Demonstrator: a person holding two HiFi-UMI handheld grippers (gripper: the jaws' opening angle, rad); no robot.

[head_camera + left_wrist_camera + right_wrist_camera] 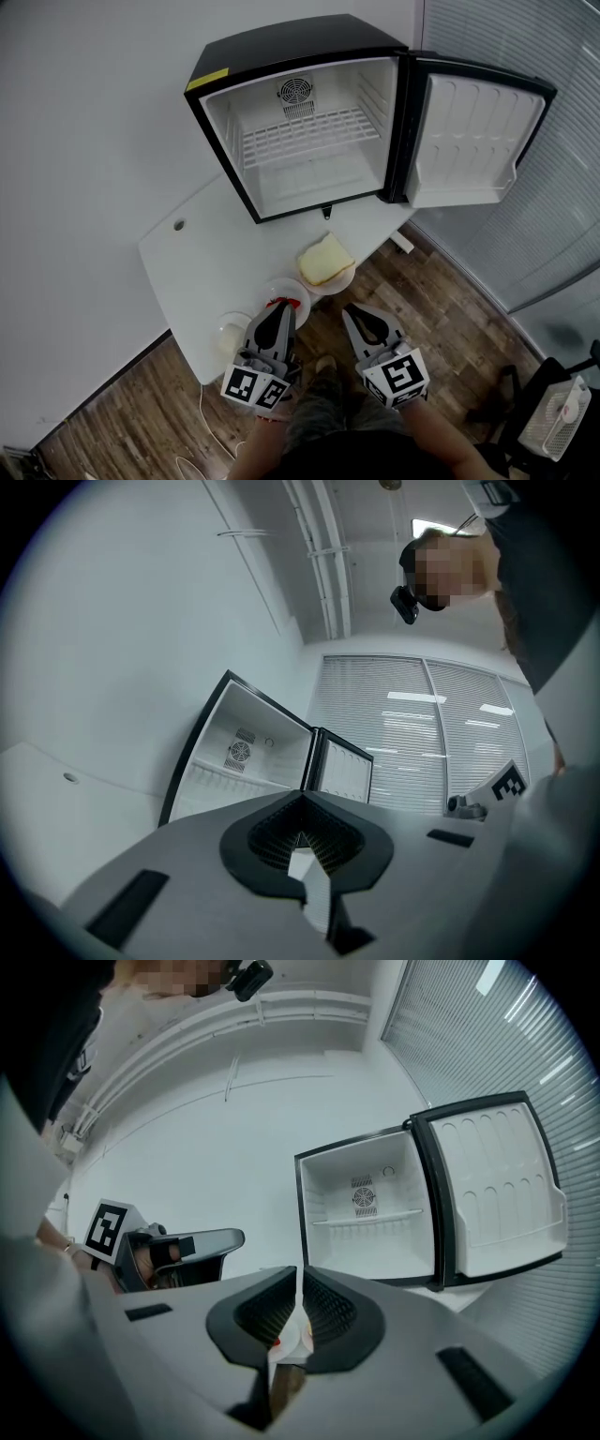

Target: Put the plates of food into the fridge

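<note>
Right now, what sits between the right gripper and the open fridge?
The plate with the yellow food sits between the right gripper and the fridge, on the white table. The head view shows it.

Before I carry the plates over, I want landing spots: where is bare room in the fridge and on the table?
Inside the black mini fridge, the white wire shelf and the floor beneath it are both bare. The white table is bare left of the fridge, around its small round hole. Crowded: the near corner, where three white dishes cluster.
</note>
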